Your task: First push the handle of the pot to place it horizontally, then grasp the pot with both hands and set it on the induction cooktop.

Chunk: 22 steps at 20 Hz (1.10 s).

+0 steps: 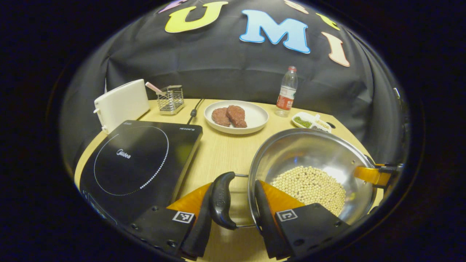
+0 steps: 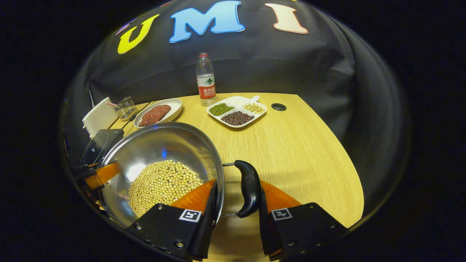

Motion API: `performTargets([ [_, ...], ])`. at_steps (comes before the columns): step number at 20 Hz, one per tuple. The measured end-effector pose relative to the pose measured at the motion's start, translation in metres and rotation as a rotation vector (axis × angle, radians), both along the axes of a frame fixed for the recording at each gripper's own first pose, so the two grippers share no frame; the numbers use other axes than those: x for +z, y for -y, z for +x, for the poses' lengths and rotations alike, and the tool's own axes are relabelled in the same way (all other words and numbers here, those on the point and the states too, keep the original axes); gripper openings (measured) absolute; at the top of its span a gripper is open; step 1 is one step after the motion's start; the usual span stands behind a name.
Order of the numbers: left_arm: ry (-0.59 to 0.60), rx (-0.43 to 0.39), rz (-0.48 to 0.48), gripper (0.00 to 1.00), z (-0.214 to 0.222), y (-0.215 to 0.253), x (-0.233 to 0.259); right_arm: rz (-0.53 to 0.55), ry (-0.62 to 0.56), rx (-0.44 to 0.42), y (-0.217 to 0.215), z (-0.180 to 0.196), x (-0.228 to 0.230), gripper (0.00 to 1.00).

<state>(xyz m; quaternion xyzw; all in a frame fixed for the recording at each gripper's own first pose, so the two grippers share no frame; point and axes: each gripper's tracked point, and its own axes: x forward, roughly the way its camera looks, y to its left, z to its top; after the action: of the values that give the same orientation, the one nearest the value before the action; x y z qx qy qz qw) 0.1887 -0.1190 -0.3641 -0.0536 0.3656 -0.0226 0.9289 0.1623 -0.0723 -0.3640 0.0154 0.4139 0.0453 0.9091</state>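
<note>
The left gripper (image 1: 238,203) had its two fingers straddling the pot's left handle (image 1: 221,200) and rim, one finger outside the black grip and the other inside the wall of the pot (image 1: 309,156); whether both were pressing firmly could not be told, though they looked closed around handle and rim together. The right gripper (image 2: 236,198) mirrored this on the right handle (image 2: 247,187), one finger inside the rim, the other just outside the grip. Both handles lay flat, sticking out sideways from the rim, so the line through them ran left to right across the table (image 2: 309,145), roughly level. The pot sat on the wood just right of the induction cooktop (image 1: 134,163), its bowl part filled with pale beans (image 2: 162,182) heaped toward the near side. The likeliest trouble, in my judgement, was an uneven lift: if one hand rose ahead of the other, the handle line would tilt and the loose beans would slide and spill over the low rim. A loose pinch on a hinged handle could also let the pot swing or drop. The plate of meat (image 1: 236,116) stood beyond, well clear of the path to the cooktop.
</note>
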Motion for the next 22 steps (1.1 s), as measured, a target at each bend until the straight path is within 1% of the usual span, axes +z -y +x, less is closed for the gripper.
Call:
performTargets([
  [1,-0.001,0.001,-0.006,0.63,0.0,-0.001,0.002,-0.009,-0.001,0.001,-0.001,-0.002,0.002,0.55],
  [4,0.028,-0.007,-0.004,0.63,0.002,-0.012,0.017,-0.012,0.024,-0.005,-0.01,-0.003,0.017,0.55],
  [8,0.049,-0.031,-0.014,0.63,0.008,-0.034,0.037,-0.008,0.047,-0.038,-0.028,-0.007,0.035,0.55],
  [9,0.062,-0.036,-0.012,0.67,0.01,-0.041,0.043,-0.003,0.052,-0.045,-0.035,-0.008,0.04,0.55],
  [10,0.068,-0.038,-0.011,0.67,0.012,-0.05,0.049,0.001,0.053,-0.051,-0.043,-0.009,0.044,0.55],
  [11,0.073,-0.039,-0.012,0.63,0.013,-0.059,0.051,0.004,0.058,-0.057,-0.051,-0.01,0.048,0.55],
  [12,0.076,-0.041,-0.012,0.63,0.014,-0.067,0.055,0.005,0.063,-0.059,-0.06,-0.011,0.052,0.55],
  [13,0.083,-0.042,-0.012,0.67,0.017,-0.077,0.059,0.007,0.068,-0.061,-0.068,-0.01,0.055,0.54],
  [16,0.096,-0.037,-0.009,0.67,0.018,-0.11,0.067,0.014,0.078,-0.06,-0.098,-0.011,0.065,0.55],
  [17,0.099,-0.034,-0.009,0.63,0.018,-0.12,0.068,0.014,0.081,-0.056,-0.108,-0.011,0.067,0.55],
  [18,0.101,-0.031,-0.006,0.67,0.019,-0.132,0.07,0.016,0.085,-0.053,-0.12,-0.01,0.069,0.54],
  [19,0.101,-0.028,-0.002,0.67,0.018,-0.145,0.071,0.019,0.083,-0.05,-0.131,-0.011,0.07,0.55],
  [20,0.107,-0.023,0.002,0.63,0.019,-0.158,0.072,0.02,0.084,-0.045,-0.143,-0.011,0.071,0.55],
  [21,0.106,-0.019,0.004,0.67,0.018,-0.171,0.072,0.022,0.086,-0.042,-0.154,-0.012,0.072,0.55],
  [22,0.107,-0.013,0.006,0.67,0.017,-0.184,0.073,0.026,0.088,-0.042,-0.166,-0.013,0.074,0.55],
])
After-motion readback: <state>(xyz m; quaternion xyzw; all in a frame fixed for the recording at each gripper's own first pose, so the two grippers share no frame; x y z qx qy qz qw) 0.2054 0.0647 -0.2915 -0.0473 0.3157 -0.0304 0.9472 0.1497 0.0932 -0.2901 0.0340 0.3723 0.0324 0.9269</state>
